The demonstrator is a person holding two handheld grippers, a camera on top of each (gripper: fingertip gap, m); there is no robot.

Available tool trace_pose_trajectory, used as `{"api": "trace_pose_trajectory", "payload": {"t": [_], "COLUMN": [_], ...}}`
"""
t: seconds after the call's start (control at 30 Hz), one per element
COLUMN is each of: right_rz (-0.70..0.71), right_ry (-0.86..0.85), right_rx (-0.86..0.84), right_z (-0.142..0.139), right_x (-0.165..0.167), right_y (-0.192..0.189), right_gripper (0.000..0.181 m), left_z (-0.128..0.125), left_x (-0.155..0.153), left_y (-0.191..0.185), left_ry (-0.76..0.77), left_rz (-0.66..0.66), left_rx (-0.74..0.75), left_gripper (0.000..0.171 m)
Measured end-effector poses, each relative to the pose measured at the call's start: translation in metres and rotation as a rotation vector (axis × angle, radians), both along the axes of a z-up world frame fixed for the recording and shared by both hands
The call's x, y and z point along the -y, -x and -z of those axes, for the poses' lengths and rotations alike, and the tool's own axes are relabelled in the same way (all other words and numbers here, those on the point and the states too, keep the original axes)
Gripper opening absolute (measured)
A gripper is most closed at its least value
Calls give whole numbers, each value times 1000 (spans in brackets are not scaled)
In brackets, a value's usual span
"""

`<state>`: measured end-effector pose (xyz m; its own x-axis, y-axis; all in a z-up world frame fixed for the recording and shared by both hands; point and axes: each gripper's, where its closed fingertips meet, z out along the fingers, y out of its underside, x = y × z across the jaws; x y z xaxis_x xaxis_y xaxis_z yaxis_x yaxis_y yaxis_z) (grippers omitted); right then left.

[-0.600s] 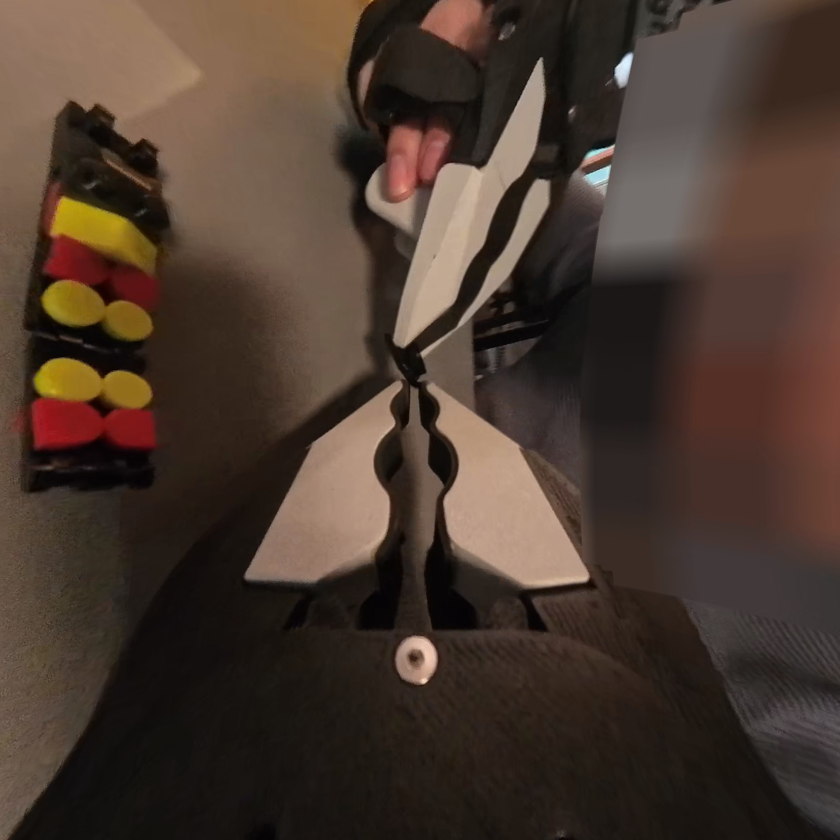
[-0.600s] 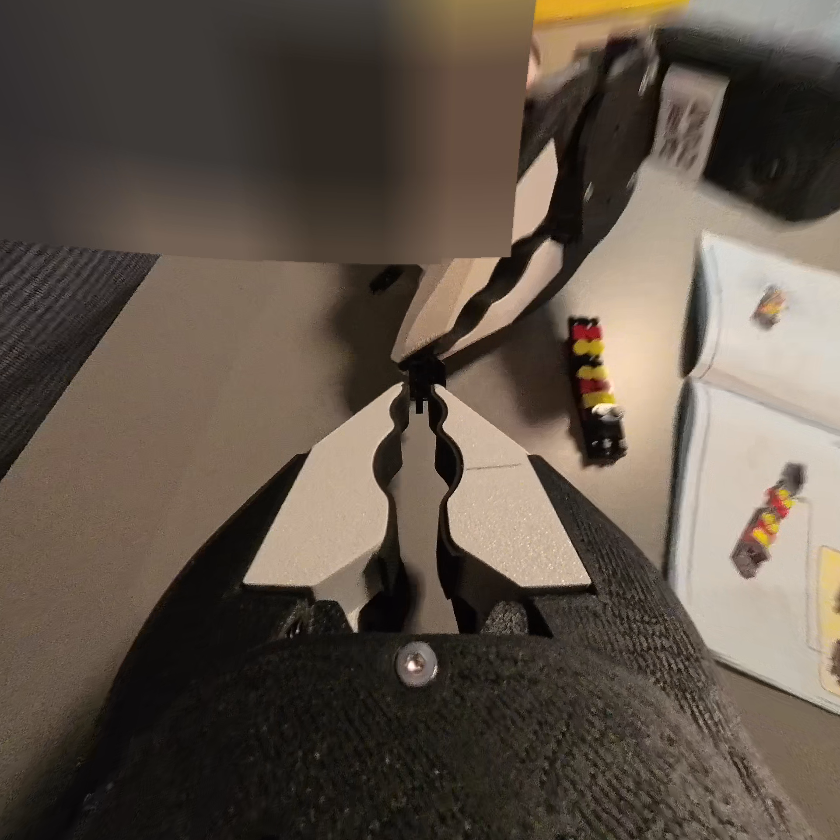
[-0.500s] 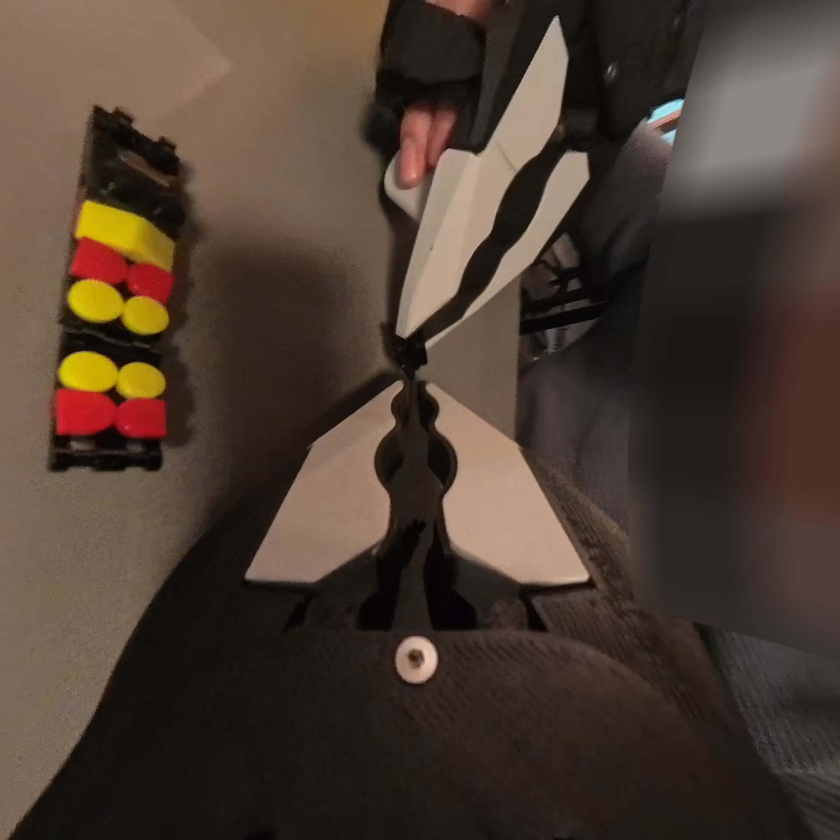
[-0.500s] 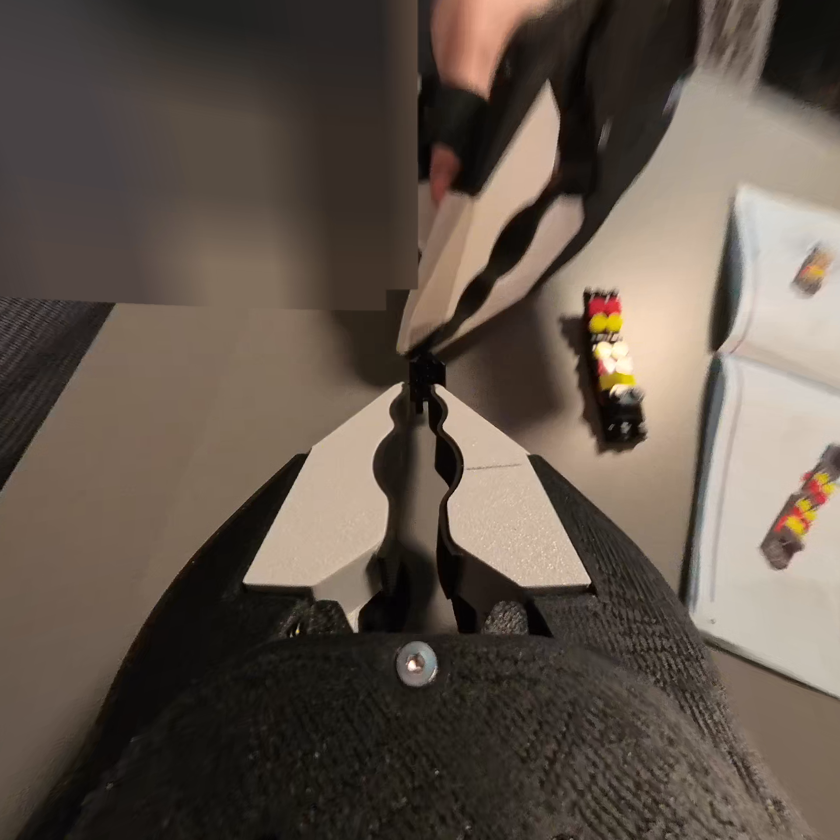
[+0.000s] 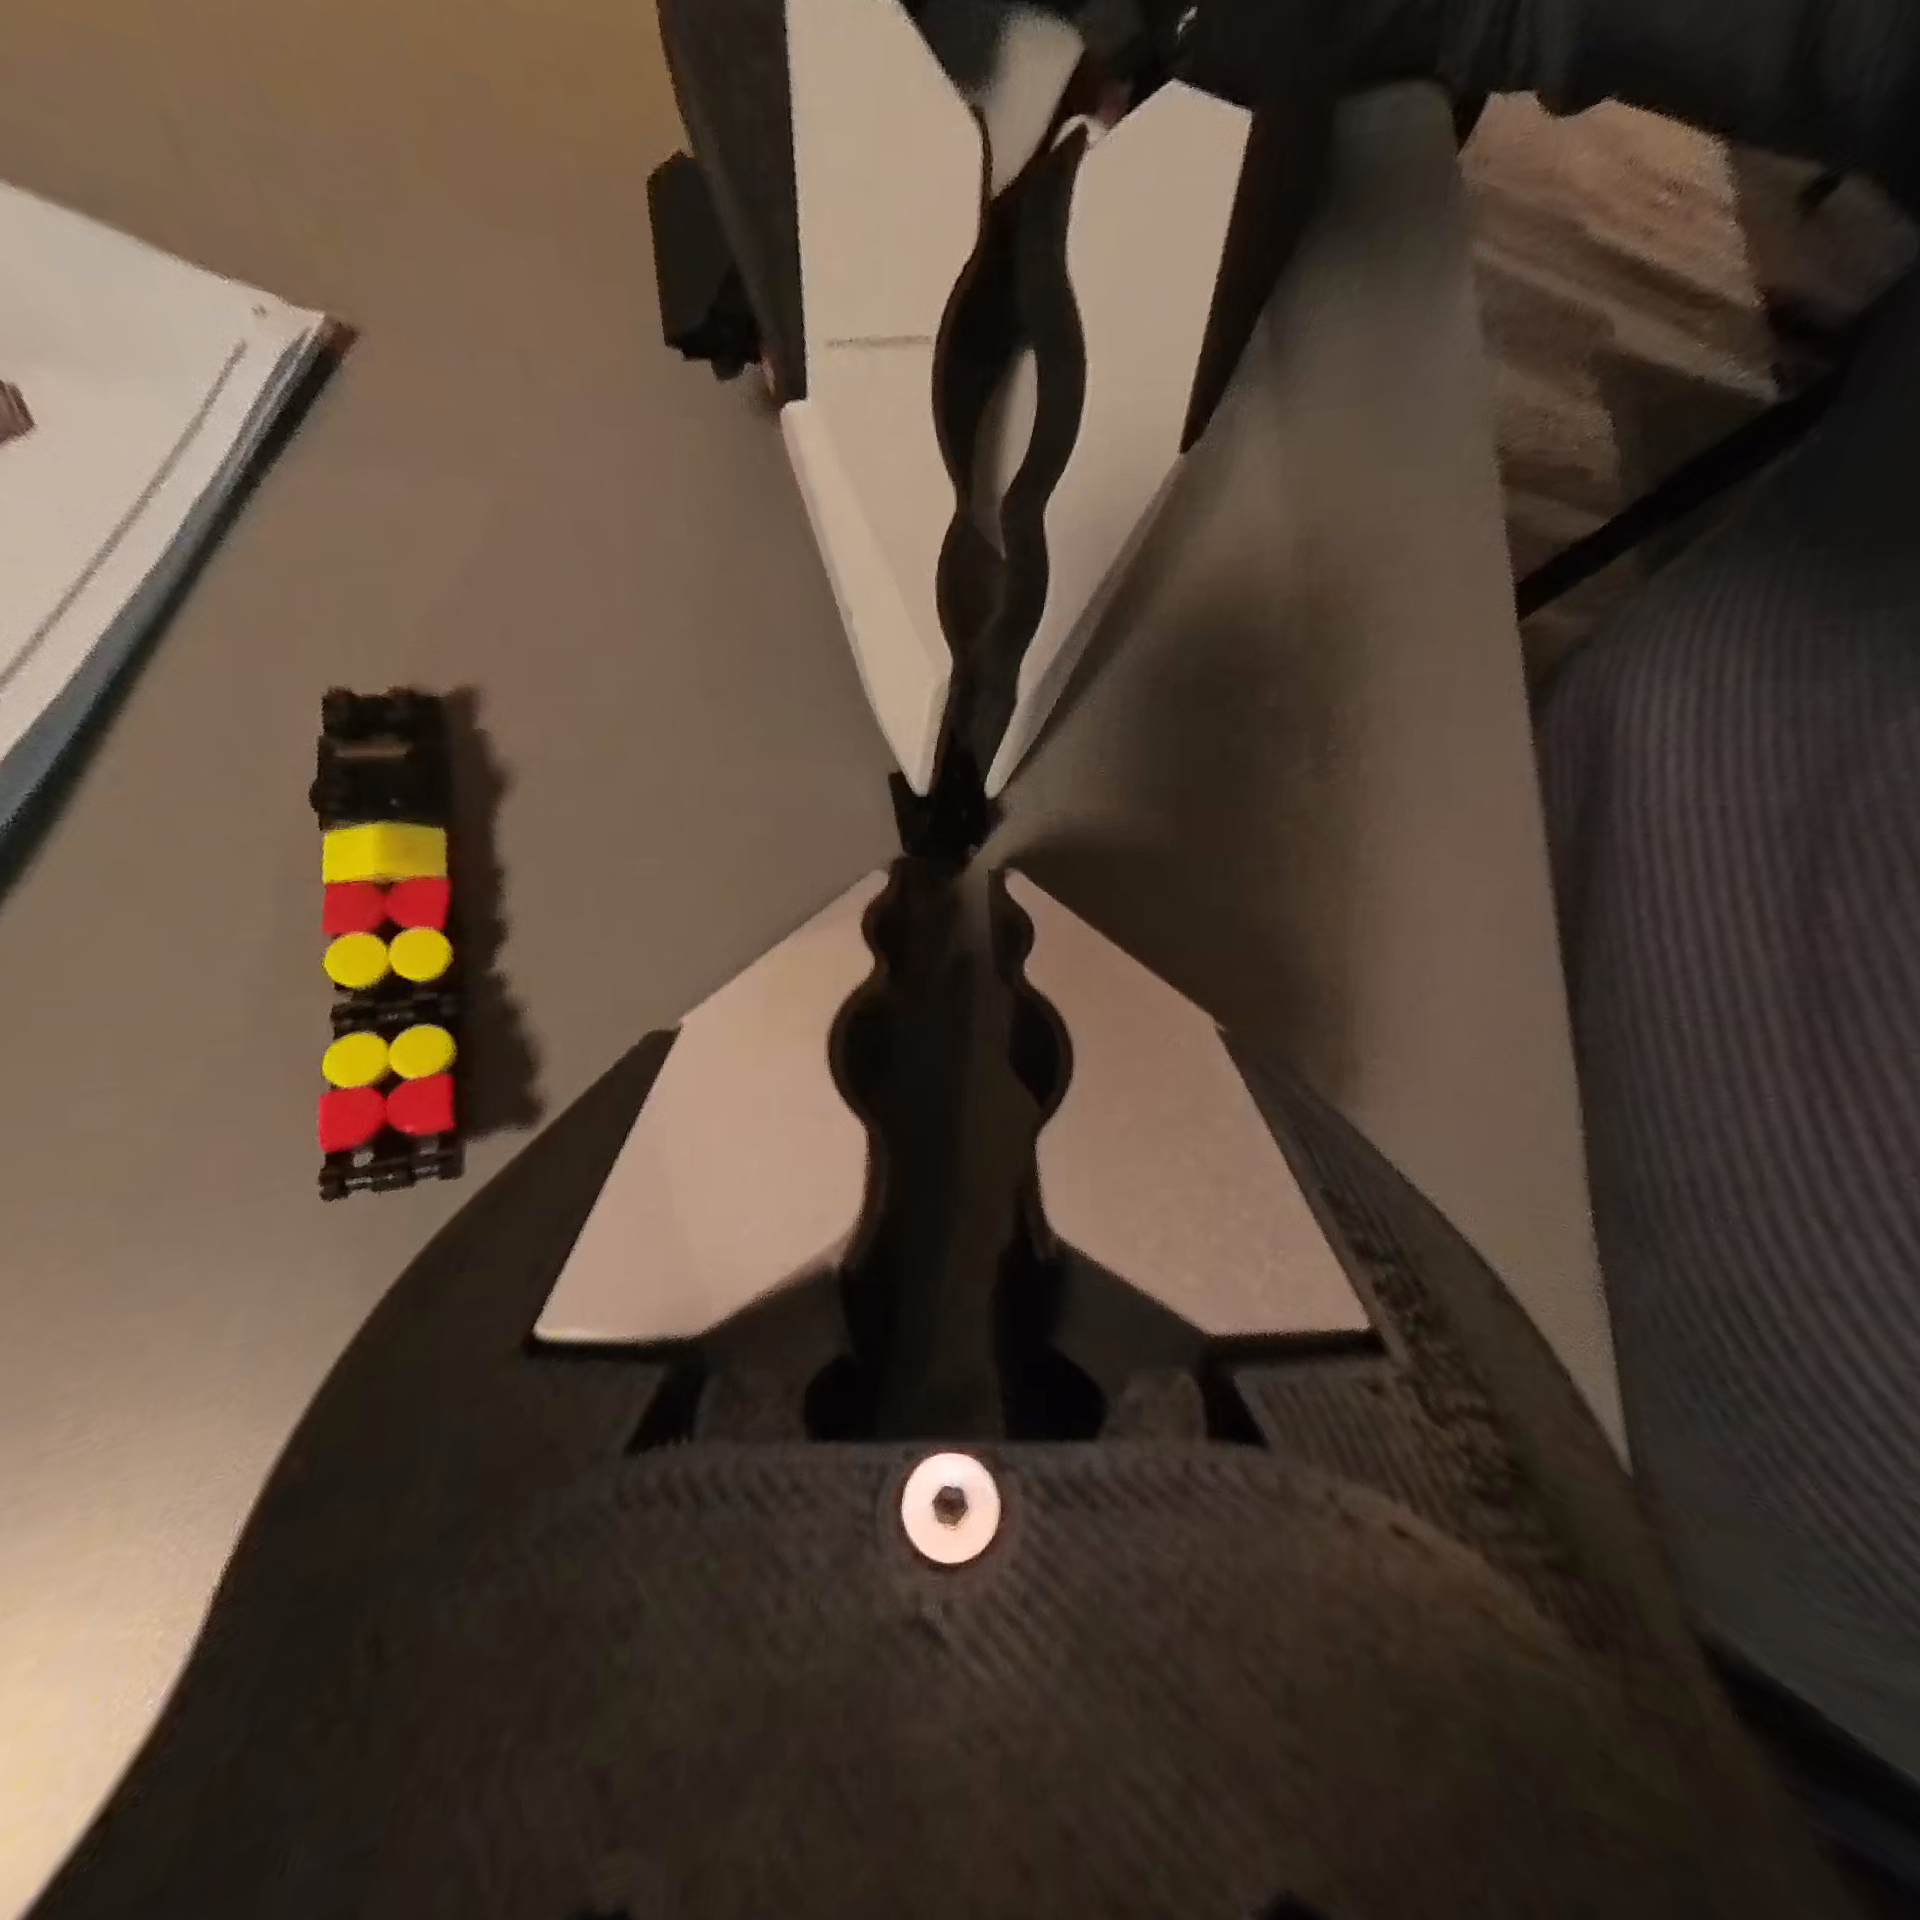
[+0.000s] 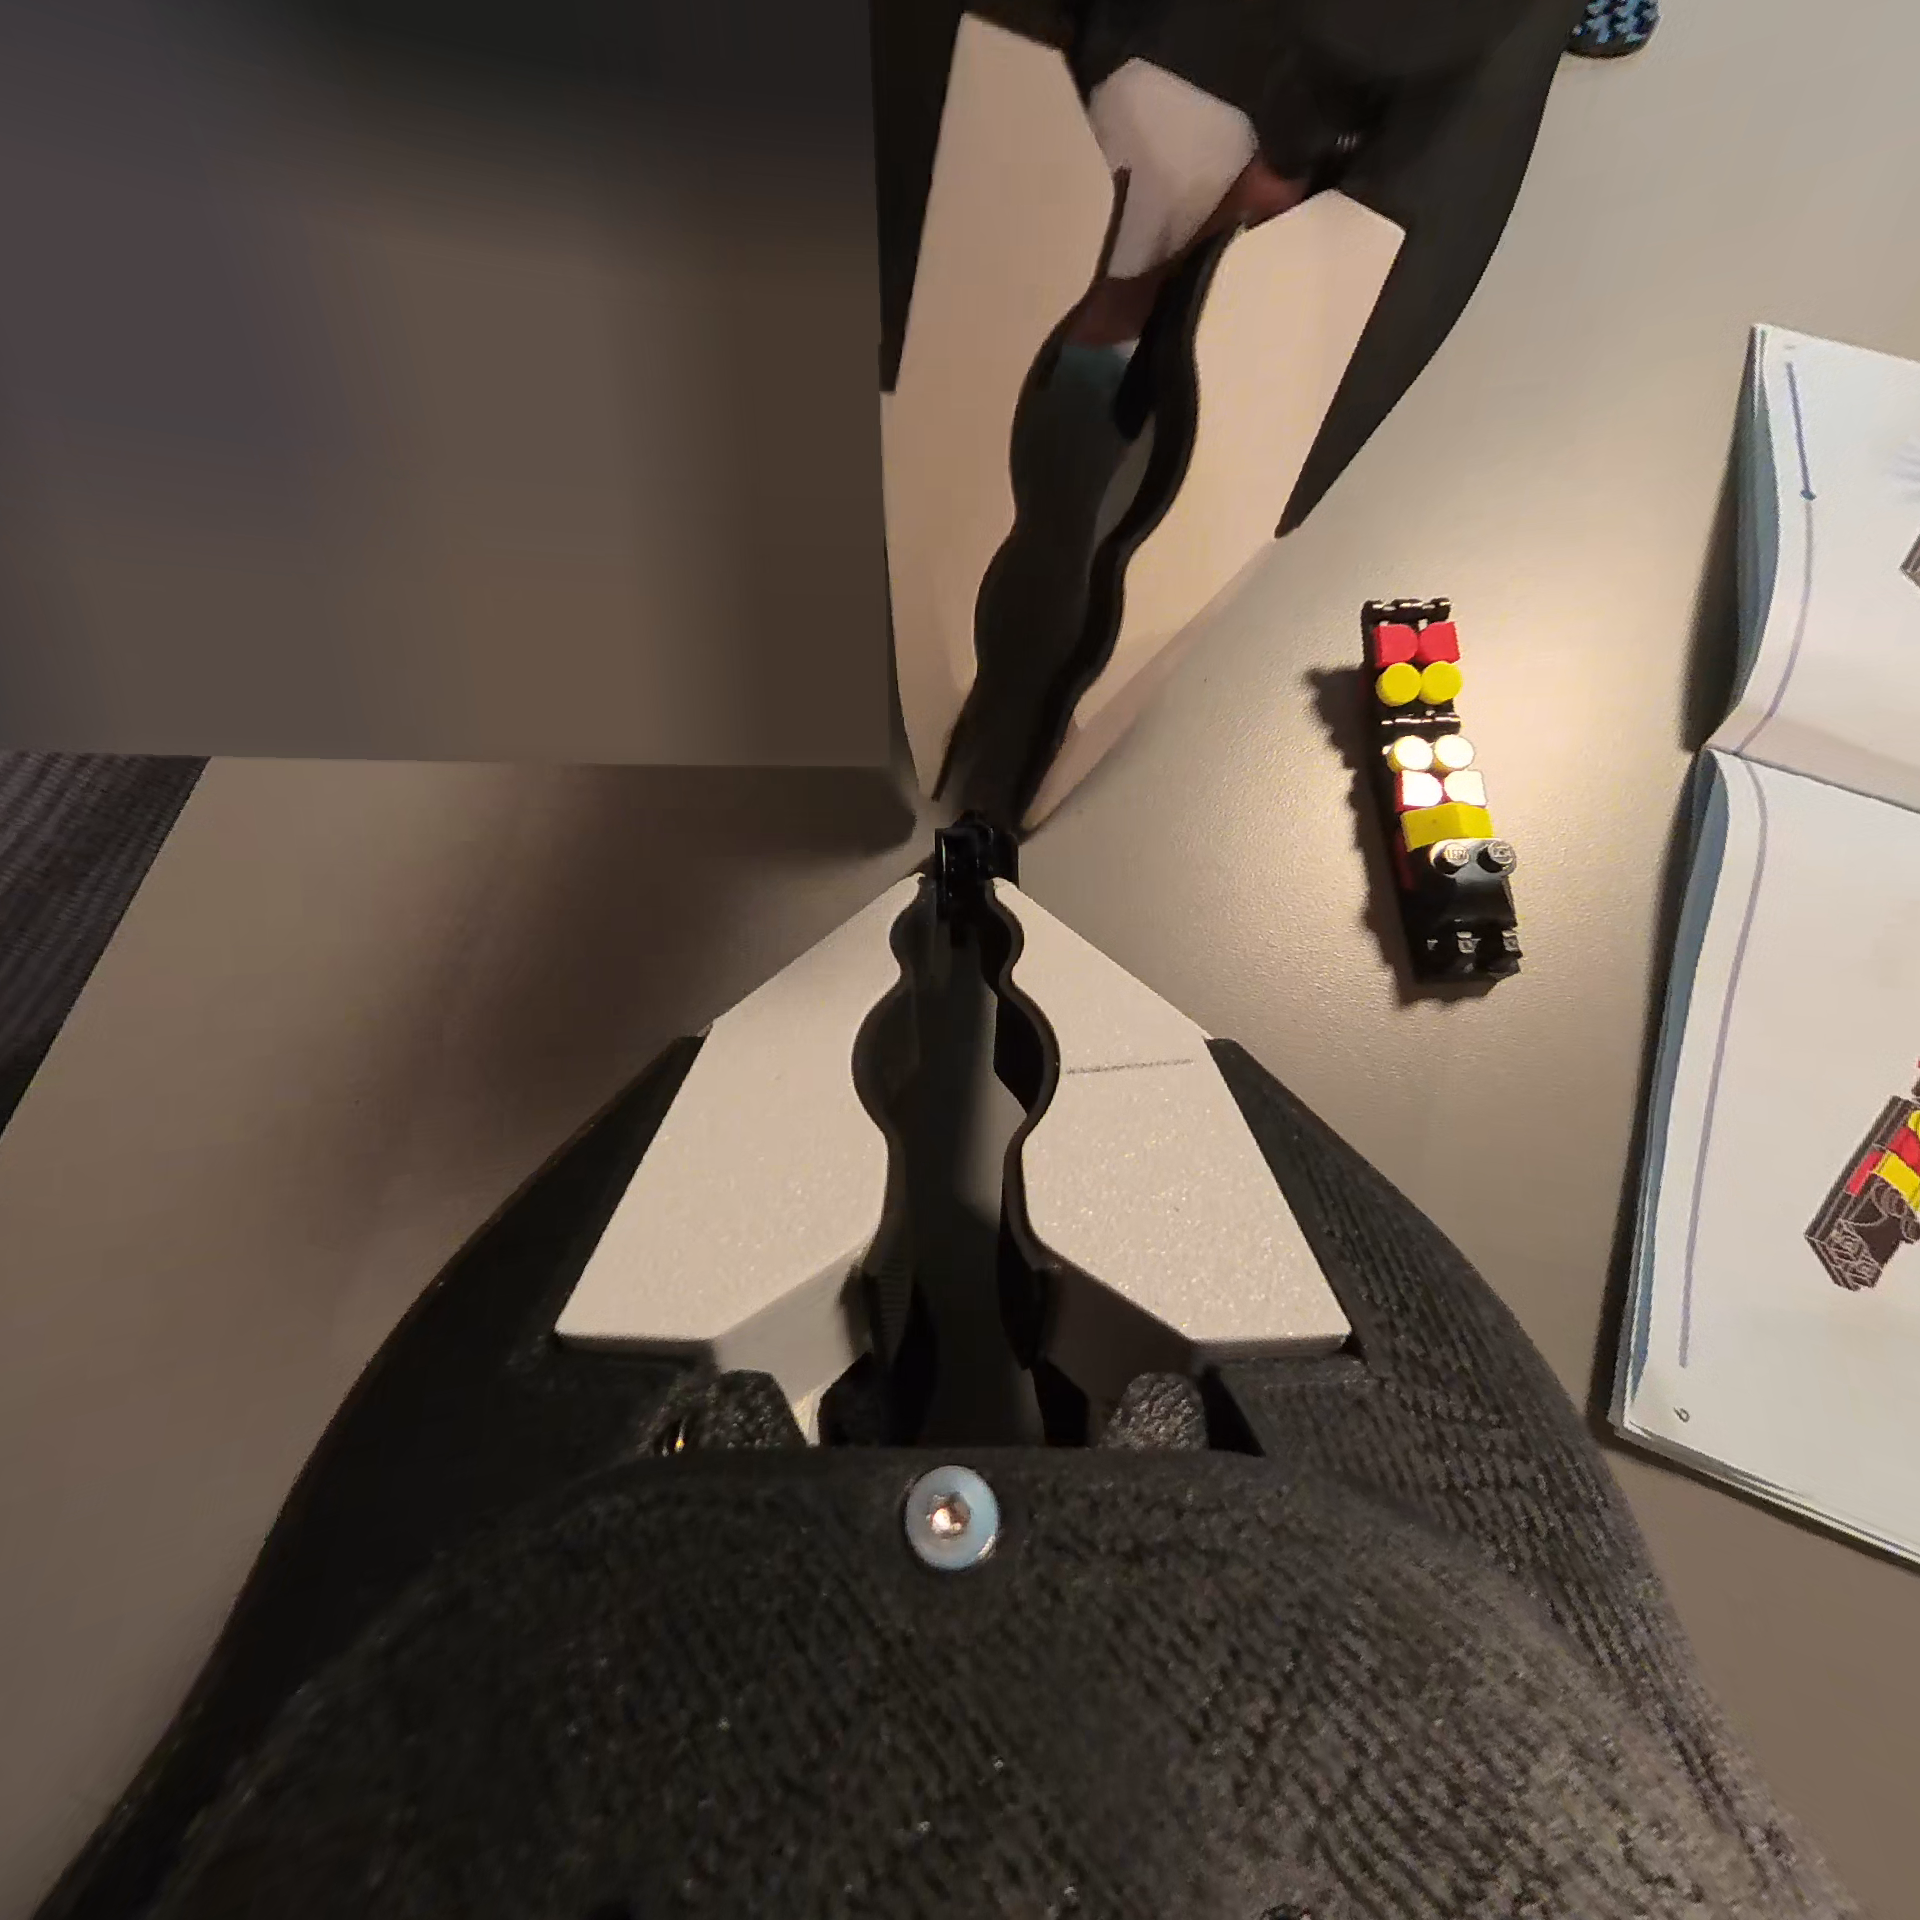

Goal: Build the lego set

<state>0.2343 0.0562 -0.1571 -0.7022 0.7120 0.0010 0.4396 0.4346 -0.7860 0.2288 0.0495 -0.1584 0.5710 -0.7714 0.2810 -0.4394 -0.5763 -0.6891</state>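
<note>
**Two claws pinched tip to tip on one small black piece**

Left wrist view: your left claw (image 5: 943, 871) is clenched, its pale fingers (image 5: 748, 1132) nearly meeting at the tips, where a small black Lego piece (image 5: 940, 821) sits. The right claw (image 5: 951, 769) comes in from above, pointing back at you, and its tips close on the same piece from the far side. The piece is dark and blurred here, so it may be one part or two pressed together. To your left on the grey worktop (image 5: 623, 582) lies the part-built model (image 5: 387, 940), a long black strip with red and yellow pieces on top, well apart from both claws. An open instruction booklet (image 5: 114, 436) lies past it at the left edge.

Right wrist view: your right claw (image 6: 964, 883) is clenched on the small black Lego piece (image 6: 971, 854), held above the worktop (image 6: 312, 1039). The left claw (image 6: 982, 805) grips it from the opposite side. The model (image 6: 1439, 790) lies to the right, between the claws and the booklet (image 6: 1808, 1039).
</note>
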Motion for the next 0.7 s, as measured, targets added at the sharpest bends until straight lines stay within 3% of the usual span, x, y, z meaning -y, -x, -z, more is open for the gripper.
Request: {"api": "trace_pose_trajectory", "payload": {"t": [0.27, 0.33, 0.4, 0.53, 0.7], "right_rz": [5, 2, -7, -14, -14], "right_ry": [-22, -50, -68, -63, -85], "right_rx": [-76, -110, -127, -140, -154], "right_z": [-7, -9, -10, -11, -11], "right_x": [-3, -4, -2, -1, -2], "right_y": [3, 4, 4, 4, 4], "right_gripper": [7, 6, 7, 6, 6], "left_z": [-4, -8, -9, -16, -30], "left_x": [1, 0, -1, 1, 1], "left_y": [0, -1, -1, -1, -3], "left_ry": [82, 127, 196, 380, 494], "left_rz": [-29, -54, -82, -121, -124], "left_rx": [91, 159, 231, 415, 590], "left_gripper": [24, 23, 6, 3, 0]}}
